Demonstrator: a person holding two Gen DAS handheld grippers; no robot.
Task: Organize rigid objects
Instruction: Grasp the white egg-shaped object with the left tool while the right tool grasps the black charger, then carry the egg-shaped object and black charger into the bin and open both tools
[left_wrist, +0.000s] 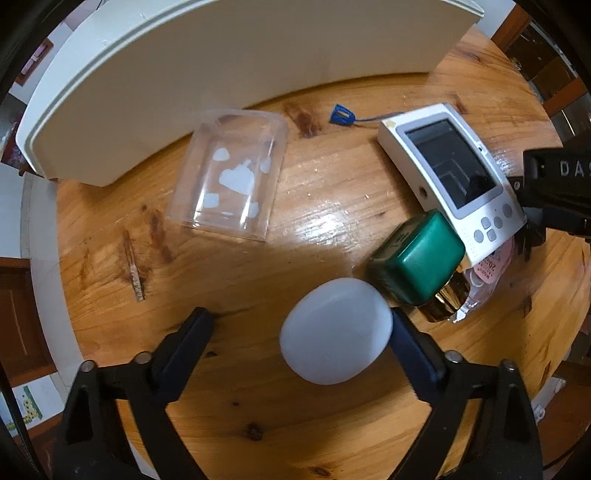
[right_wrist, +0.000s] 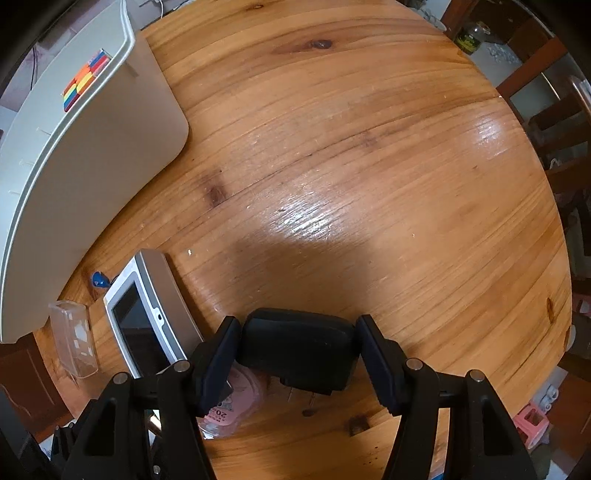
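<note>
A white oval case (left_wrist: 334, 332) lies on the round wooden table (left_wrist: 314, 221) between the fingers of my left gripper (left_wrist: 300, 315). The right-hand finger (left_wrist: 410, 343) touches the case, while the left-hand finger (left_wrist: 192, 332) stands well apart from it, so this gripper is open. My right gripper (right_wrist: 298, 321) points down and is shut on a black block (right_wrist: 299, 350), with a pad against each of its sides. Whether the block rests on the table I cannot tell. Part of the right gripper's black body (left_wrist: 554, 192) shows at the right edge of the left wrist view.
A large white bin (left_wrist: 184, 74) stands at the back, with coloured blocks (right_wrist: 86, 81) inside. On the table lie a clear plastic box (left_wrist: 229, 177), a blue sharpener (left_wrist: 341, 114), a white screen device (left_wrist: 450, 173), a green-capped gold bottle (left_wrist: 417, 258) and a pink packet (right_wrist: 232, 402).
</note>
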